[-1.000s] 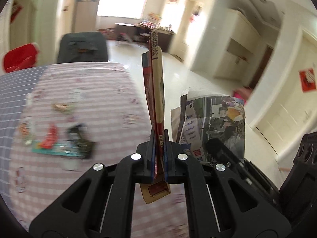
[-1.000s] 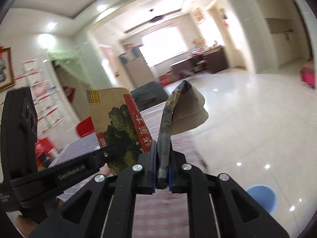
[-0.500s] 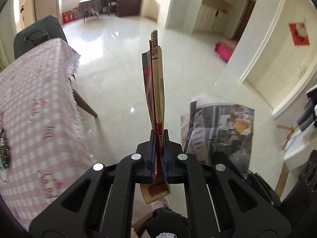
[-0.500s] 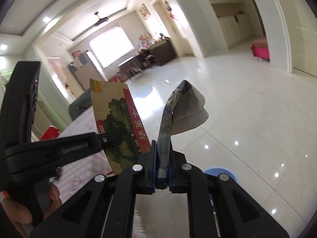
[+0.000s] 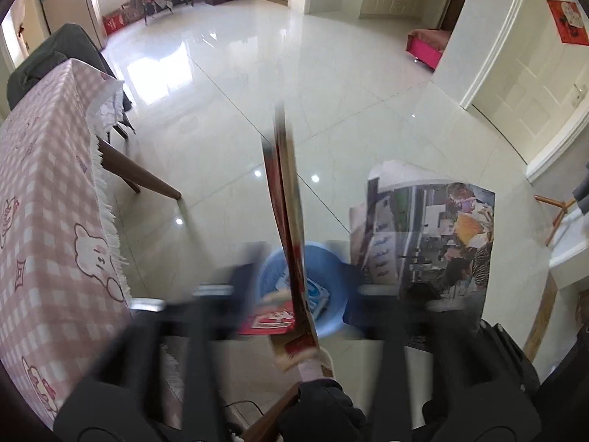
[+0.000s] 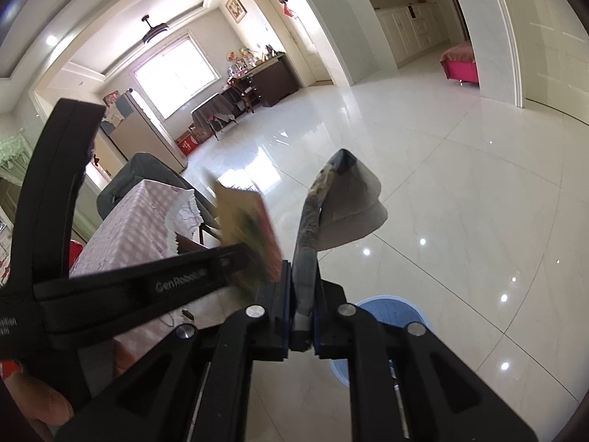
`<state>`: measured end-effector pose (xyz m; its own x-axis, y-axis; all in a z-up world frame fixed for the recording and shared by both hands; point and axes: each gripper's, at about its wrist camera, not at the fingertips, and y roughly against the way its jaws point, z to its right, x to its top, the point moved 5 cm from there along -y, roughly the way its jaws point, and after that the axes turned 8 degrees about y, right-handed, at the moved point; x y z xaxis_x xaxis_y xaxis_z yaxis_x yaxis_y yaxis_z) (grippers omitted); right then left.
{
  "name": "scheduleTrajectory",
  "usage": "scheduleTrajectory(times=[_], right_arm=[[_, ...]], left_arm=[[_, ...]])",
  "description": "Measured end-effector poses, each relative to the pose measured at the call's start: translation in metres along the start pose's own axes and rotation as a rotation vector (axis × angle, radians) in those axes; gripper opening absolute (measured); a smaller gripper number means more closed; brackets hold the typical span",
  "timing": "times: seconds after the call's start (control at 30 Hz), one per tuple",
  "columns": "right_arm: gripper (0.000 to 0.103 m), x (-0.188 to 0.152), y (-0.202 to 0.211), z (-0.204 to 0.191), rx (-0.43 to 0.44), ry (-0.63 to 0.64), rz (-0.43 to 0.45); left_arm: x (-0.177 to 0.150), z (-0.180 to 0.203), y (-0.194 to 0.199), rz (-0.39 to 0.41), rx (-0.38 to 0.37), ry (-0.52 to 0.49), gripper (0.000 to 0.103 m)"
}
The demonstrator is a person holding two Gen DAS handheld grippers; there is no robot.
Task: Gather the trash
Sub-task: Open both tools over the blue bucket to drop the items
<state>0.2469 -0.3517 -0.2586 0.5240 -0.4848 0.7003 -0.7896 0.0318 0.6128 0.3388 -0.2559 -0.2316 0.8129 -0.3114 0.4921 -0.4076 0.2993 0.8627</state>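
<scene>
The flat snack packet (image 5: 291,228) looks light, thin and limp, likely to flutter as it falls; it is best taken by its lower edge. It stands edge-on, red and tan, between the blurred, opening jaws of the left gripper (image 5: 294,294), directly above the blue bin (image 5: 337,316) on the floor. The right gripper (image 6: 302,326) is clamped on a curled magazine page (image 6: 331,199), soft and floppy, near and right of the packet.
</scene>
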Motion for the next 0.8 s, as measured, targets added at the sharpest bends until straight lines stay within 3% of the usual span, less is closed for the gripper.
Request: scheduleTrajectory(times=[0.17, 0.8], right_arm=[[0.009, -0.003, -0.006, 0.000, -0.004, -0.008, -0.011], [0.010, -0.003, -0.007, -0.017, -0.015, 0.010, -0.005]], left_arm=[[0.006, -0.001, 0.007, 0.049, 0.027, -0.011, 0.073], [0.007, -0.019, -0.001, 0.016, 0.020, 0.038, 0.073]])
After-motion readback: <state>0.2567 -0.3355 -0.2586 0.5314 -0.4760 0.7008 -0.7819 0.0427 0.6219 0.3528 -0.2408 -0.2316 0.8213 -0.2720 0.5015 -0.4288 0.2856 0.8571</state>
